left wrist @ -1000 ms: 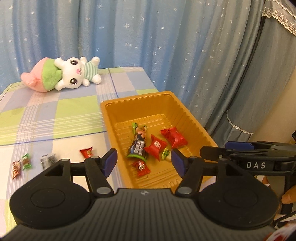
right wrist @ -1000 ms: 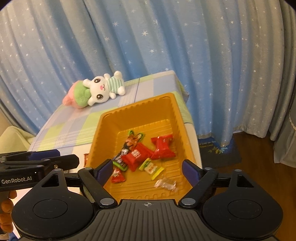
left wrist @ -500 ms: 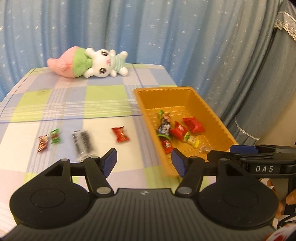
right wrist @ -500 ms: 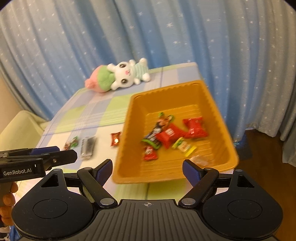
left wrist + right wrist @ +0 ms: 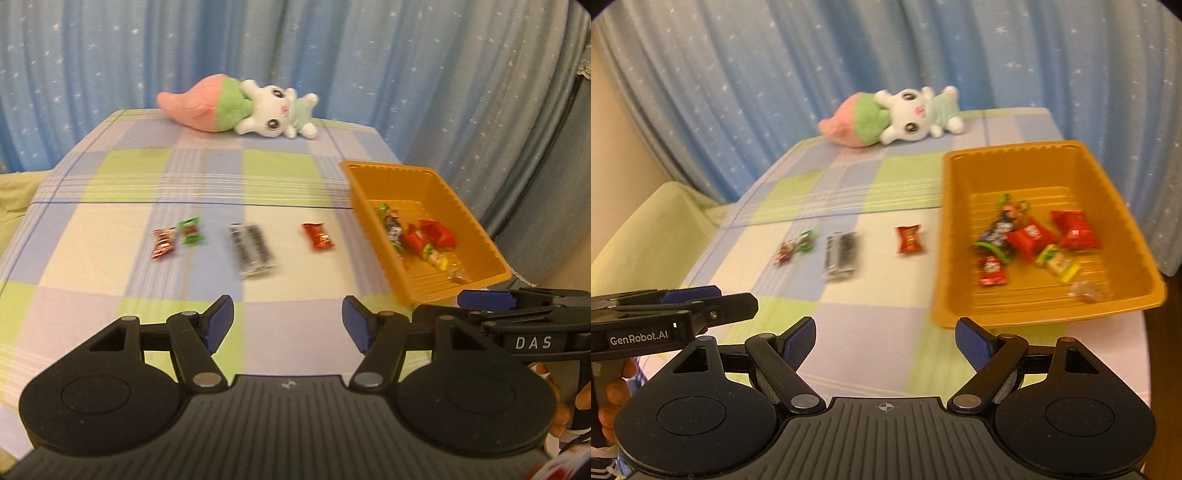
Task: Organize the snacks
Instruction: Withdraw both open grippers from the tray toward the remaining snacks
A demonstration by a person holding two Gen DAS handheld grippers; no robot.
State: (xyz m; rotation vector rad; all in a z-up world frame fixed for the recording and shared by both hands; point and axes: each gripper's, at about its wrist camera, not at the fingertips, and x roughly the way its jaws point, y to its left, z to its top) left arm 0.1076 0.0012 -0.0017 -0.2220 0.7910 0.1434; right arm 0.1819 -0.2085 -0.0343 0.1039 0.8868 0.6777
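Whereas a second ago both claws hung over the orange tray (image 5: pixel 1123 206) at the right edge of the table (image 5: pixel 288 177), they have since swung left, so the loose snacks now lie ahead of them. Left claw (image 5: pixel 287 323) and right claw (image 5: pixel 885 344) both stand wide and empty. Four pieces wait outside the tray, well apart from either claw: the black bar (image 5: pixel 252 250), red packet (image 5: pixel 317 236), and the green candy (image 5: pixel 190 230) beside the small red one (image 5: pixel 163 243) farthest left; I judge the bar or packet comes next.

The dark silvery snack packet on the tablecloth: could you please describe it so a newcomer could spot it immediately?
Start at the orange tray and look left across the checked tablecloth. Past the lone red packet lies the dark silvery packet. It is the longest loose snack, and the only one that is not red or green.
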